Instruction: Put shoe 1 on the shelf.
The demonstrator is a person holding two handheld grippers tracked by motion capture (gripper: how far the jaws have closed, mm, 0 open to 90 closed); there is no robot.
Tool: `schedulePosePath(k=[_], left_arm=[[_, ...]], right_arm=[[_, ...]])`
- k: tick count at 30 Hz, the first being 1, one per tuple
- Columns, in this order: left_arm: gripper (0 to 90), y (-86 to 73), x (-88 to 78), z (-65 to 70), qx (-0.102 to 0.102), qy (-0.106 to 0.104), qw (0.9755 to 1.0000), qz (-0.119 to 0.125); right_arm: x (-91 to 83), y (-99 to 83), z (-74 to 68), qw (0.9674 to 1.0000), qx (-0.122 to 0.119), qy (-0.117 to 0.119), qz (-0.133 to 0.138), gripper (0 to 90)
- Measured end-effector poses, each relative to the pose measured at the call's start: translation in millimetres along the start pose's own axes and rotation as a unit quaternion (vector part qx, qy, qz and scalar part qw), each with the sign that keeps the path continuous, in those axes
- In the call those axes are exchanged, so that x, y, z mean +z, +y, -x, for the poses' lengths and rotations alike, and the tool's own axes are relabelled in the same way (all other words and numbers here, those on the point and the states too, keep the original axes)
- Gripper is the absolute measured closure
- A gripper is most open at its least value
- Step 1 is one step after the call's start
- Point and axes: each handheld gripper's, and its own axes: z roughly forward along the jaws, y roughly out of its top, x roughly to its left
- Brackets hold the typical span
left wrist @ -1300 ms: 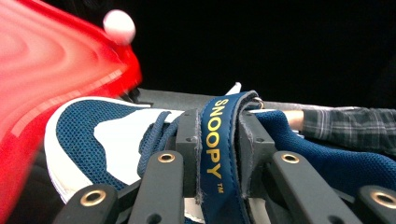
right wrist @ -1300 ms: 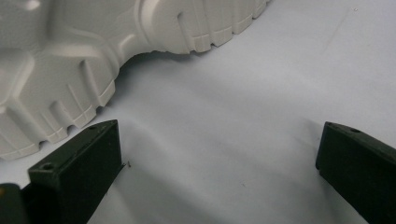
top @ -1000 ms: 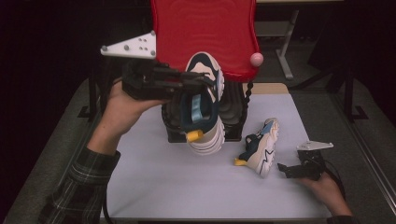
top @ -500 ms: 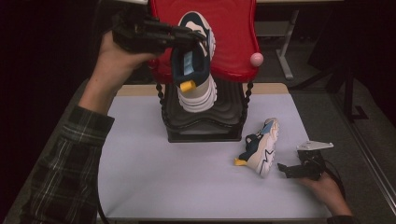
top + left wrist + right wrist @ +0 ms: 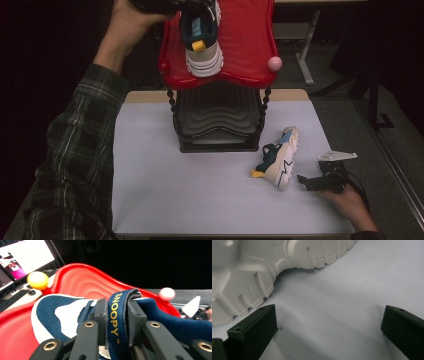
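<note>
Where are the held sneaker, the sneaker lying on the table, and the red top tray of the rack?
held sneaker point(image 5: 202, 42), high view, on its heel.
sneaker on the table point(image 5: 280, 159), high view, on its side panel.
red top tray point(image 5: 245, 40), high view, on its ribbed surface.

The left arm stretches far forward and up, its gripper point(image 5: 117, 322) clamped on a strap point(image 5: 117, 315) — the right gripper point(image 5: 320, 181) lies low on the surface point(image 5: 200, 200), jaws wide apart, hand behind it.
</note>
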Motion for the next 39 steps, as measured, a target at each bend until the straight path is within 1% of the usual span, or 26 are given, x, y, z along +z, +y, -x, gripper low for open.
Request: schedulePosePath(k=[3,4,5,7,8,11,14,15,16,17,18,19,20,21,24,25,26,27,28,31,32,33,34,36,37,39], left_arm=[[73.2,4.2,4.3,-13.3,0.007,0.001,1.0,-0.004],[73.2,4.2,4.3,-13.3,0.007,0.001,1.0,-0.004],[73.2,7.0,8.0,-19.8,0.014,0.001,0.9998,-0.012],[73.1,7.8,10.6,-22.4,0.017,0.0,0.9997,-0.017],[73.0,8.5,15.9,-26.1,0.02,-0.007,0.9994,-0.027],[72.8,8.2,18.5,-26.1,0.025,-0.006,0.9992,-0.029],[71.6,7.4,19.0,-27.5,0.021,-0.007,0.9994,-0.028],[67.6,6.3,19.3,-28.3,0.013,-0.004,0.9996,-0.025],[61.1,5.8,18.9,-28.6,0.008,-0.003,0.9997,-0.024],[56.2,5.0,18.2,-28.5,0.006,0.003,0.9997,-0.023],[56.2,4.3,17.5,-27.9,0.0,0.009,0.9998,-0.02],[48.7,4.2,17.0,-27.9,-0.003,0.008,0.9997,-0.022],[45.5,4.9,17.5,-26.1,-0.003,0.009,0.9994,-0.032],[41.5,4.9,17.5,-26.1,-0.003,0.009,0.9994,-0.032],[38.8,4.9,18.4,-21.6,-0.007,-0.002,0.9988,-0.048],[34.3,3.0,16.4,-19.5,-0.012,0.001,0.9989,-0.046],[33.0,3.0,16.4,-19.5,-0.012,0.001,0.9989,-0.046],[33.0,1.3,15.0,-19.2,-0.016,0.001,0.999,-0.041],[28.7,-0.7,13.5,-18.8,-0.023,-0.003,0.9991,-0.035],[26.3,-5.7,9.4,-18.5,-0.038,-0.011,0.999,-0.022],[23.2,-9.4,7.2,-18.3,-0.051,-0.023,0.9984,-0.012],[21.9,-9.4,7.2,-18.3,-0.051,-0.023,0.9984,-0.012],[20.9,-13.4,4.9,-16.9,-0.06,-0.03,0.9978,-0.007],[20.3,-15.8,3.1,-15.8,-0.062,-0.028,0.9977,-0.006],[19.1,-19.4,-0.2,-13.8,-0.071,-0.026,0.9971,-0.001],[18.3,-23.6,-4.8,-10.4,-0.075,-0.025,0.9968,0.002]], right_arm=[[-0.1,-0.1,-0.1,1.0,0.0,-0.001,0.0,0.0],[-0.2,-0.1,-0.1,1.0,0.0,-0.001,0.0,0.0],[-0.2,0.0,0.0,1.0,0.0,0.0,0.0,0.0],[0.3,0.3,-0.4,1.0,-0.002,-0.001,-0.001,0.0],[0.2,0.2,0.2,1.0,-0.001,0.0,0.0,0.0],[-0.6,0.3,1.7,1.0,0.004,0.005,0.0,0.0],[0.3,0.6,0.9,1.0,-0.005,0.003,-0.002,0.0],[0.3,0.4,0.8,1.0,-0.006,0.002,-0.001,0.0],[0.1,0.3,0.8,1.0,-0.004,0.003,-0.001,0.0],[0.3,0.3,0.9,1.0,-0.005,0.003,0.0,0.0],[0.3,0.3,0.9,1.0,-0.005,0.003,0.0,0.0],[0.3,0.4,0.9,1.0,-0.006,0.003,-0.001,0.0],[0.2,0.4,1.0,1.0,-0.005,0.003,-0.001,0.0],[0.4,0.3,0.9,1.0,-0.005,0.003,0.0,0.0],[0.4,0.3,0.6,1.0,-0.005,0.001,0.0,0.0],[0.4,0.2,0.8,1.0,-0.006,0.002,0.0,0.0],[0.4,0.2,0.8,1.0,-0.006,0.002,0.0,0.0],[0.4,0.2,0.7,1.0,-0.006,0.001,0.0,0.0],[0.4,0.2,0.6,1.0,-0.006,0.001,0.001,0.0],[0.2,0.1,0.4,1.0,-0.005,0.001,0.0,0.0],[0.3,0.1,0.7,1.0,-0.006,0.001,0.001,0.0],[0.3,0.1,0.7,1.0,-0.006,0.001,0.001,0.0],[0.3,0.1,0.6,1.0,-0.006,0.001,0.001,0.0],[0.4,0.2,0.6,1.0,-0.006,0.001,0.0,0.0],[0.4,0.2,0.6,1.0,-0.006,0.001,0.0,0.0],[0.4,0.2,0.5,1.0,-0.006,0.001,0.001,0.0]])
